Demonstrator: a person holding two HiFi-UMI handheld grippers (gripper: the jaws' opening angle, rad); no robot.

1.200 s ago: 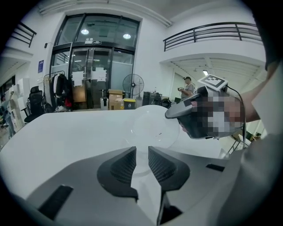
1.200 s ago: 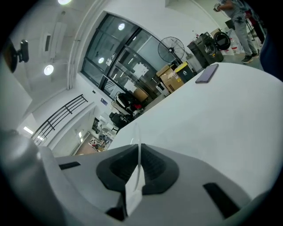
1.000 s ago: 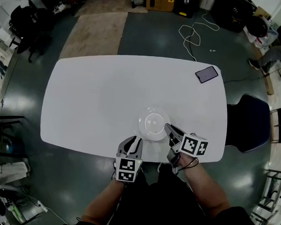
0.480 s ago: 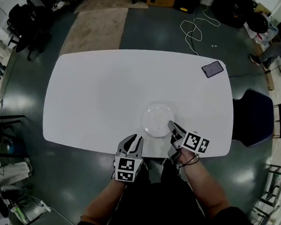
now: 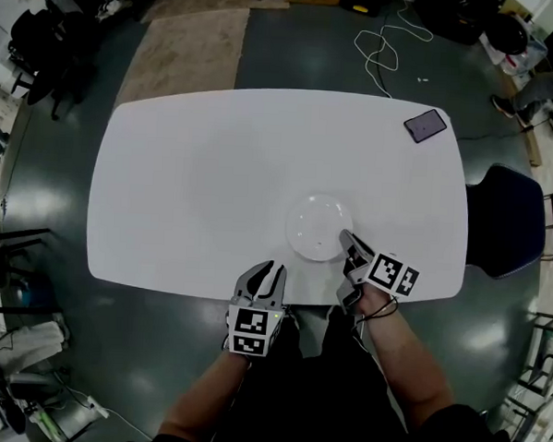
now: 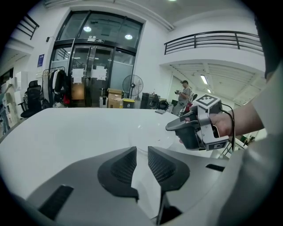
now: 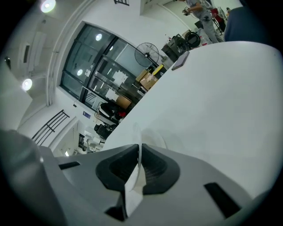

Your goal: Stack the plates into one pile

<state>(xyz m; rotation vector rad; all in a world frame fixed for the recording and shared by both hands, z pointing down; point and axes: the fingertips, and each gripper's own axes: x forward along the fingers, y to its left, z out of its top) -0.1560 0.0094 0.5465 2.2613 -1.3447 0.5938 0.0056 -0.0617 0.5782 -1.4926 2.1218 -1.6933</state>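
Note:
A white round plate (image 5: 319, 227) lies on the white table (image 5: 196, 174) near its front edge; I cannot tell whether other plates are under it. My right gripper (image 5: 346, 238) reaches in from the plate's near right side and is shut on the rim. In the right gripper view the thin white plate edge (image 7: 134, 177) runs between the pads of the right gripper (image 7: 139, 161). My left gripper (image 5: 267, 269) hovers at the table's front edge, left of the plate and apart from it. The left gripper (image 6: 142, 161) is open, with only table showing through the gap.
A dark phone (image 5: 425, 125) lies at the table's far right corner. A blue chair (image 5: 503, 218) stands against the right end of the table. Cables (image 5: 382, 55) and a brown mat (image 5: 183, 58) lie on the floor beyond the far edge.
The right gripper has sunk a little with the plate, which now sits flatter on the table. The left gripper has shifted slightly along the front edge.

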